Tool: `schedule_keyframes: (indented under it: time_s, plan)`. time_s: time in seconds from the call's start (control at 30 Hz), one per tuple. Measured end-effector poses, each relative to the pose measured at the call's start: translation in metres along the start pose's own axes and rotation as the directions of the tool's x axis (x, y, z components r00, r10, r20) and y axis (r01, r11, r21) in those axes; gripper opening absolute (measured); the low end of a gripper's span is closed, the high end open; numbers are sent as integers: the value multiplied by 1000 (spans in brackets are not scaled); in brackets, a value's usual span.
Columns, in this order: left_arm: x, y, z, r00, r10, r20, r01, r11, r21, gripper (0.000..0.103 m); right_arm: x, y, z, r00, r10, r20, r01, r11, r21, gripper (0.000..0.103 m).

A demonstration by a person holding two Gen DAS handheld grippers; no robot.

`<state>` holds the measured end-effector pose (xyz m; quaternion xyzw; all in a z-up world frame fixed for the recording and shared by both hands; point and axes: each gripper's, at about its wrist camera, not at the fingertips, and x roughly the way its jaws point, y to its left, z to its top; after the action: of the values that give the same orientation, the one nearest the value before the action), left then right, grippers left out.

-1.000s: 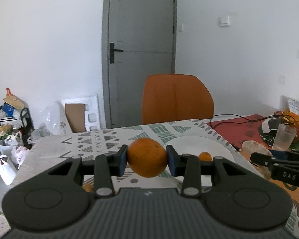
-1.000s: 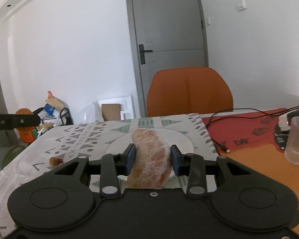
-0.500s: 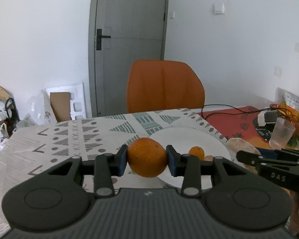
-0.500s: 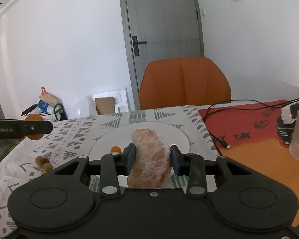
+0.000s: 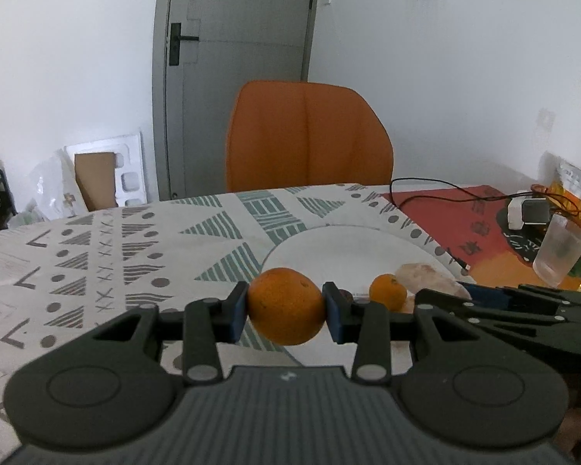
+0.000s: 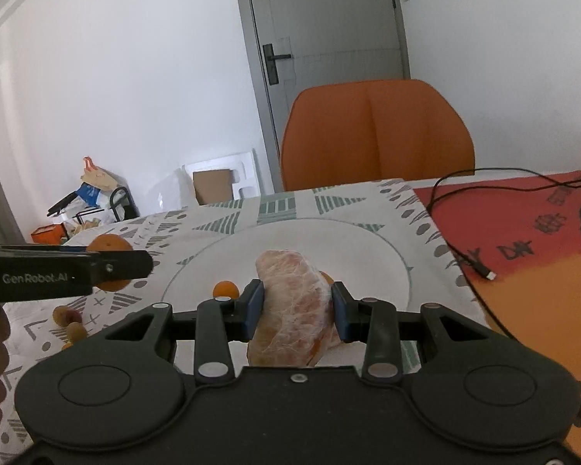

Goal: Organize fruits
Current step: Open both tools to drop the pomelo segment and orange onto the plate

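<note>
Above the round white plate (image 6: 391,267) on the patterned tablecloth, the left gripper (image 5: 286,306) clamps a round orange (image 5: 286,304) and the right gripper (image 6: 296,306) a peeled, membrane-covered pomelo wedge (image 6: 294,306), both seemingly mid-delivery; next, each must be lowered onto bare plate and released.

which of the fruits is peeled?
The pale pink segment clamped in the right tongs over the white plate. The orange in the left tongs and the small orange on the plate keep their skin.
</note>
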<state>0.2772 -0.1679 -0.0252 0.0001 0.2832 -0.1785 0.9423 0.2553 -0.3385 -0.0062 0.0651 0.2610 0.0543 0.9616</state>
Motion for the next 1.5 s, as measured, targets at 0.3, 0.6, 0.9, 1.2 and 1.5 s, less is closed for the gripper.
schedule_keyframes:
  time_s: [0.3, 0.6, 0.9, 1.2, 1.5]
  plan:
    - [31, 13, -2, 999, -4, -42, 2, 999, -36, 39, 38, 10, -5, 996, 62, -66, -61, 998, 6, 37]
    - [45, 15, -4, 998, -33, -50, 31, 999, -38, 39, 29, 1, -2, 999, 18, -46, -17, 1000, 23, 42]
    - [36, -1, -1, 995, -93, -21, 93, 995, -22, 39, 18, -13, -3, 999, -37, -34, 38, 998, 47, 42]
    - [4, 3, 3, 999, -50, 21, 50, 999, -19, 44, -2, -10, -9, 999, -46, -11, 46, 998, 45, 42]
    - [-43, 16, -4, 997, 18, 69, -16, 999, -31, 75, -25, -5, -19, 999, -41, -11, 42, 997, 65, 55]
